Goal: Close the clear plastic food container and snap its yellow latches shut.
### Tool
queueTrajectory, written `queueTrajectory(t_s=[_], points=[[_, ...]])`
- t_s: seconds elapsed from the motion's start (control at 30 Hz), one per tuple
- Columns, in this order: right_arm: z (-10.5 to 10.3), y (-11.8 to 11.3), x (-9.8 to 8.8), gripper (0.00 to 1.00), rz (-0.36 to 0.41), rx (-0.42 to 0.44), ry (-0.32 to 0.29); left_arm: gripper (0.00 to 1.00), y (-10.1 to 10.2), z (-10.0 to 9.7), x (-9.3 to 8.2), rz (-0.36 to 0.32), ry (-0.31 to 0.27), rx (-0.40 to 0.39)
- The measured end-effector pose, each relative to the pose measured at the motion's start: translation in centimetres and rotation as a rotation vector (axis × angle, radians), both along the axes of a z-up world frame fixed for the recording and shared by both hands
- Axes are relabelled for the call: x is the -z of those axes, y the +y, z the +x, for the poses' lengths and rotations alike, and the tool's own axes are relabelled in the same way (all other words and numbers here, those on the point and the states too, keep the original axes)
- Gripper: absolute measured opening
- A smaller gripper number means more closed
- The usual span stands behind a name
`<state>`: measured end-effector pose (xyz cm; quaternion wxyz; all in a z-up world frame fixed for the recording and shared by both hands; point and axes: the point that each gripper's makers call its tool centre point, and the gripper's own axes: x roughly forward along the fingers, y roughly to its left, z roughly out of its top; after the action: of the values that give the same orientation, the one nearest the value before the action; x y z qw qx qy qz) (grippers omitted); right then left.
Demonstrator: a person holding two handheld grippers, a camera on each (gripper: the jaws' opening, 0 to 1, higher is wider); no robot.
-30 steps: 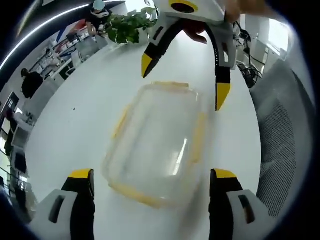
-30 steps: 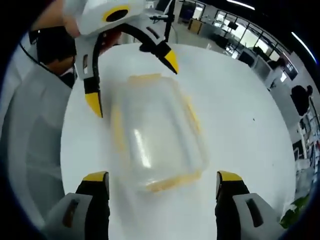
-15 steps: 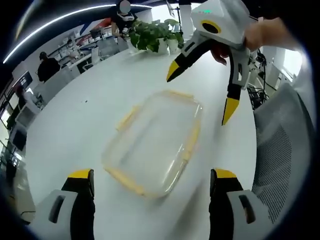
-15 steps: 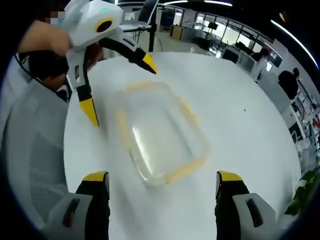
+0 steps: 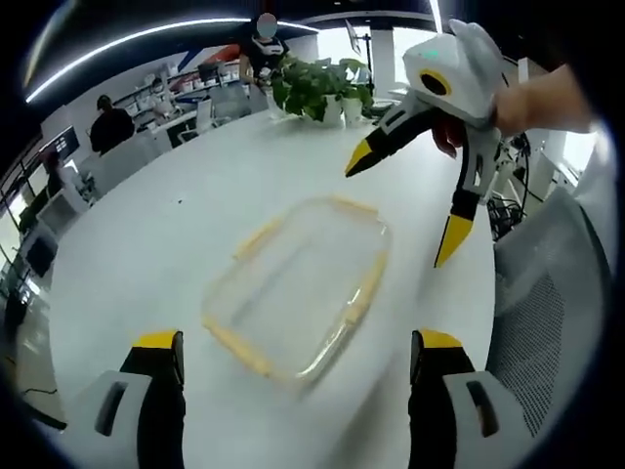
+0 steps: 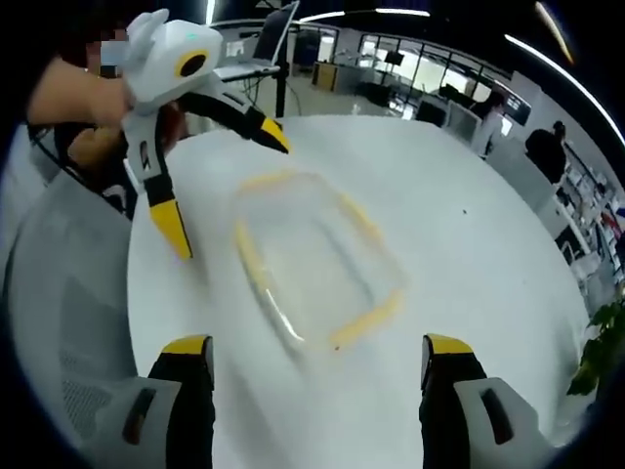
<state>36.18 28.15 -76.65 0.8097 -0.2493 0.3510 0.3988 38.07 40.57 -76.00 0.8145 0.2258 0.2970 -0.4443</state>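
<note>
Starting at the left, the left hand-held gripper hangs above the white table with its jaws spread wide and nothing between them. The clear container lies flat on the table between the two tools, lid apparently on, its yellow latches along the edges; whether any is snapped down cannot be told through the blur. On the far side, the right hand-held gripper is likewise spread and empty, raised above the box. To do this step well, it seems best to steady the box with one tool, then bring a single jaw tip down squarely on each latch and press until it seats, working round the rim. A potted plant stands well clear.
</note>
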Motion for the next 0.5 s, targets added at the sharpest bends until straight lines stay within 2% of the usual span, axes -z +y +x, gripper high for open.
queueTrajectory(t_s=[0.07, 0.5], points=[[-0.1, 0.0, -0.2, 0.88, 0.014, 0.013, -0.015, 0.97, 0.0, -0.1, -0.3, -0.021, -0.012, -0.011], [-1.7, -0.7, -0.9, 0.87, 0.074, 0.079, -0.073, 0.98, 1.7, -2.1, -0.1, -0.066, -0.005, -0.067]])
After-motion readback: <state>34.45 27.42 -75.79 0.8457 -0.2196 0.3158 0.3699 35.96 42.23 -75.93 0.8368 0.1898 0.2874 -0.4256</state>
